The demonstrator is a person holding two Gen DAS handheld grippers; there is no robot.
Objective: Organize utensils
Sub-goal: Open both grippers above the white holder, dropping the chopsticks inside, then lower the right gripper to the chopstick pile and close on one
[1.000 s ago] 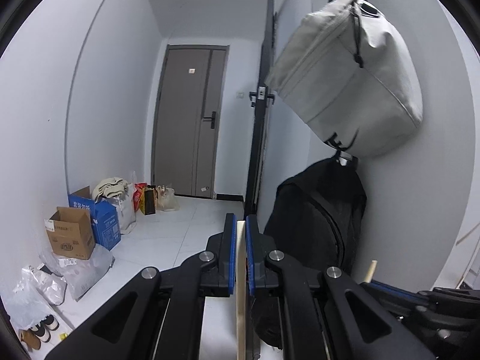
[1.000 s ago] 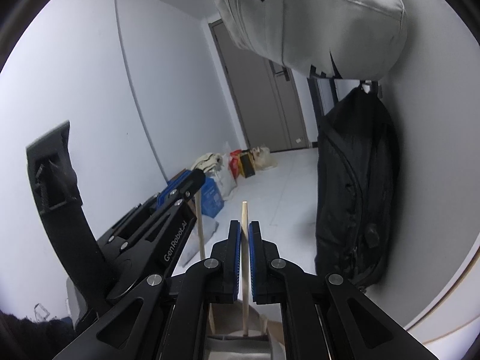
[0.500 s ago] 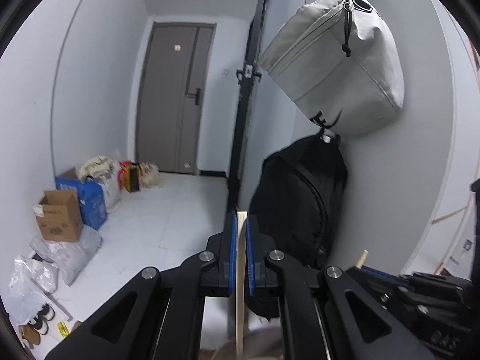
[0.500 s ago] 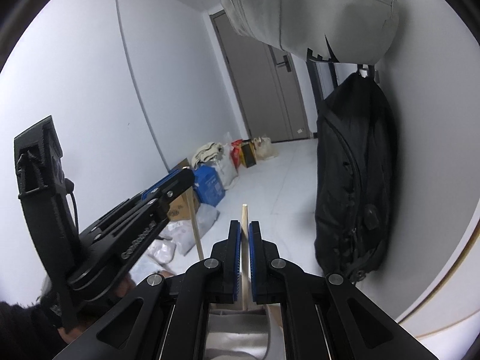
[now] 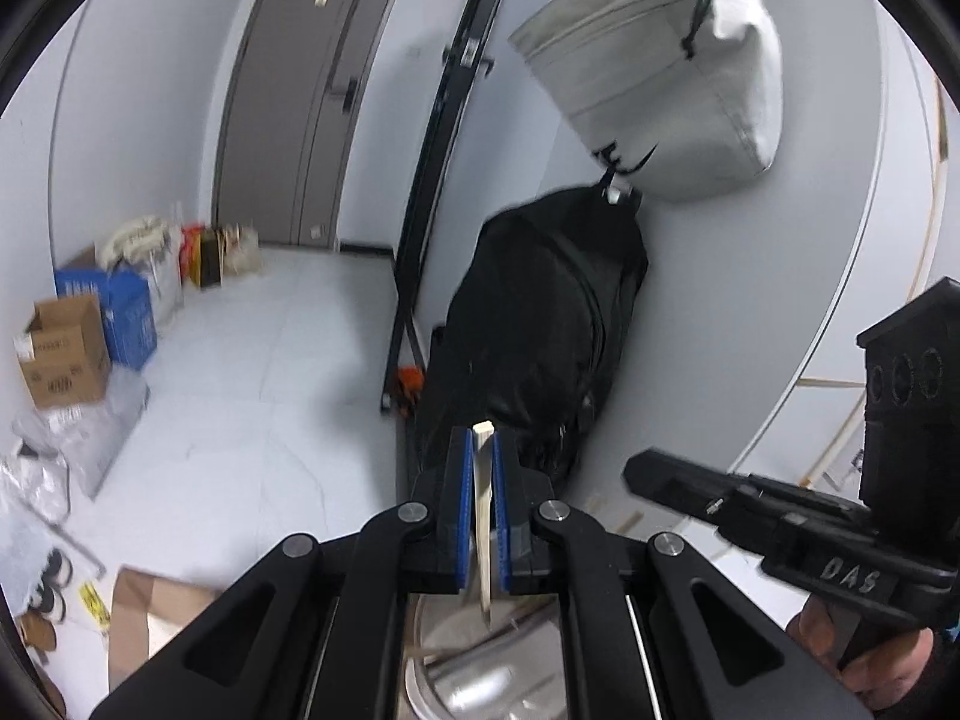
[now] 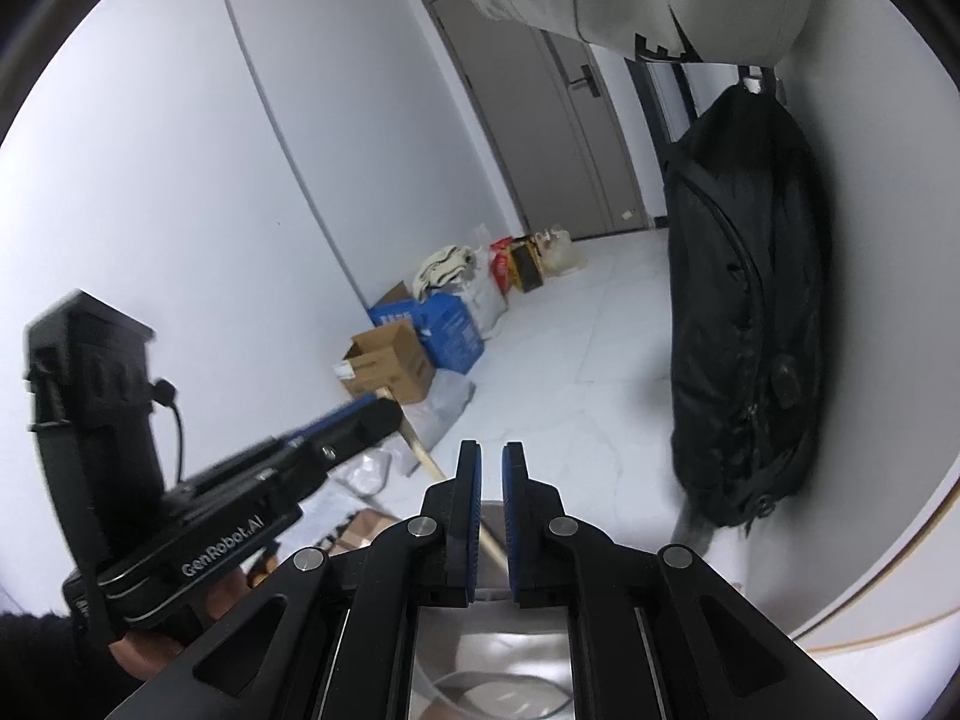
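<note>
Left wrist view: left gripper (image 5: 485, 504) clamped on a wooden chopstick (image 5: 482, 510), blue pads pressed to both sides, stick running from just past the fingertips down toward a shiny metal container (image 5: 480, 684) below the jaws; lower tip sits over the container opening, contact with it unclear. Right gripper (image 5: 648, 474) enters from the right edge, held by a hand (image 5: 864, 666); its jaws not readable here. Behind: black backpack (image 5: 540, 324) and grey bag (image 5: 660, 72) hanging on the white wall, grey door (image 5: 300, 90), cardboard box (image 5: 60, 354), blue box (image 5: 129, 312) on the pale tiled floor. Right wrist view: right gripper (image 6: 491, 516) has just been opening, blue pads apart with a clear gap and nothing between them. Metal container (image 6: 492, 666) directly beneath the fingers. Left gripper (image 6: 384, 417) at the left, tilted, chopstick (image 6: 429, 462) sticking out below its tip and slanting down behind the right gripper's left finger. Backpack (image 6: 750, 312) on the right wall, cardboard box (image 6: 390, 363) and blue box (image 6: 450, 327) against the far wall.
</note>
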